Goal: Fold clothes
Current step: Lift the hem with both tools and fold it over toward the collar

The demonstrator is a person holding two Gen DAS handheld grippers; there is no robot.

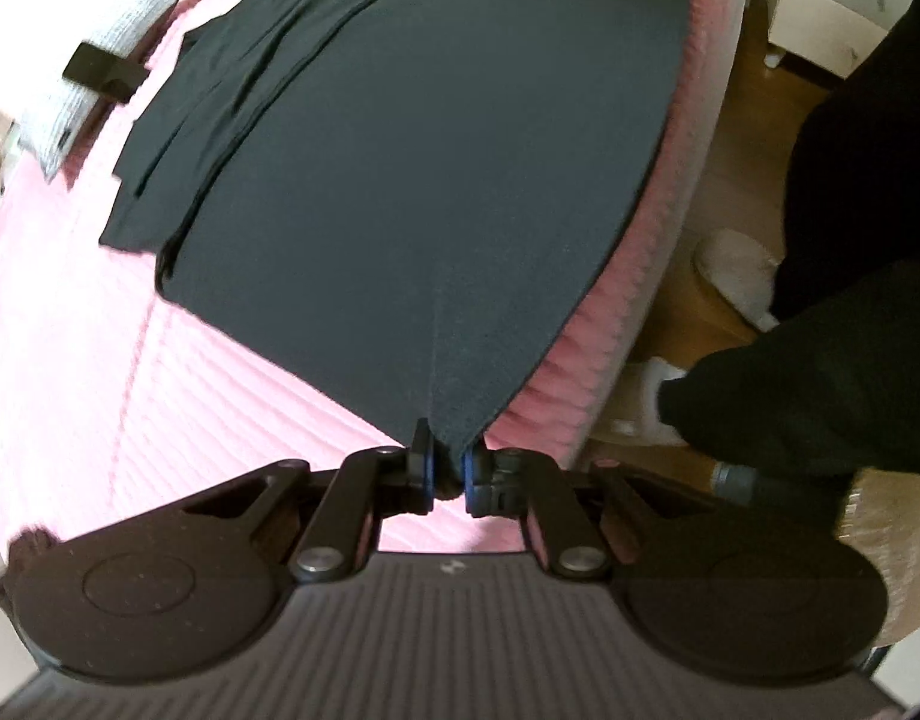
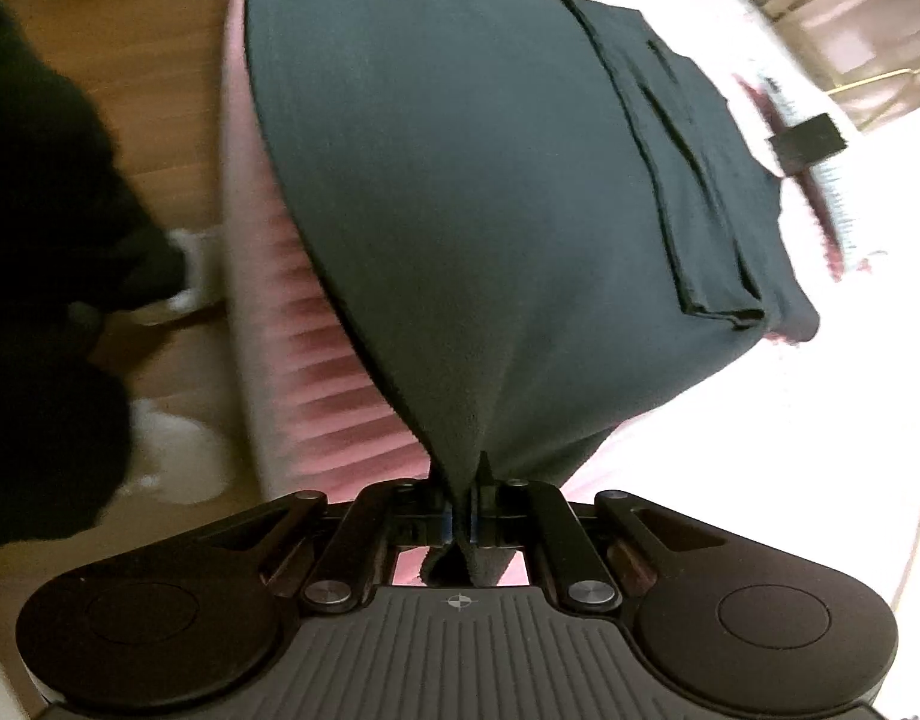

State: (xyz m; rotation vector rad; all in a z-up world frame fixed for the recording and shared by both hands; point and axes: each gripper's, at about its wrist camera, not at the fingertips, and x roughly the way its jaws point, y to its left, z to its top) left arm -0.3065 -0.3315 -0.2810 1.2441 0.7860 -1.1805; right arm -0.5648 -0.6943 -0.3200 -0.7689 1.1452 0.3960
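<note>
Garment (image 1: pixel 436 138), dark grey-green and partly folded, spread flat on the pink bed (image 1: pixel 100 372), running away from both grippers toward the far side, long axis pointing straight ahead in each wrist view. Left gripper (image 1: pixel 450 471) clenched on one near corner, cloth pinched between the blue pads and drawn to a taut point; right gripper (image 2: pixel 460 519) clamped on the other near corner, a tuft of fabric bunched through behind the fingers. Both near corners held level, so neither hand nearer to the far end than the other, as far as can be judged. One long side of the garment lying along the bed's edge (image 1: pixel 670 192) beside the wooden floor (image 1: pixel 754 120), the opposite side carrying an already turned-in sleeve or flap (image 1: pixel 178 180) lying along the body. Beyond it, on the bed, a pale grey knitted item (image 1: pixel 94 84) with a small black object (image 1: pixel 103 69) on top, well apart from the held corners. Next move probably a carry of the near hem forward, along the long axis, onto the far end; care needed to keep both corners parallel so the fold lands square and the tucked flap undisturbed. White slippers (image 1: pixel 736 276) on the floor, clear of the work.
</note>
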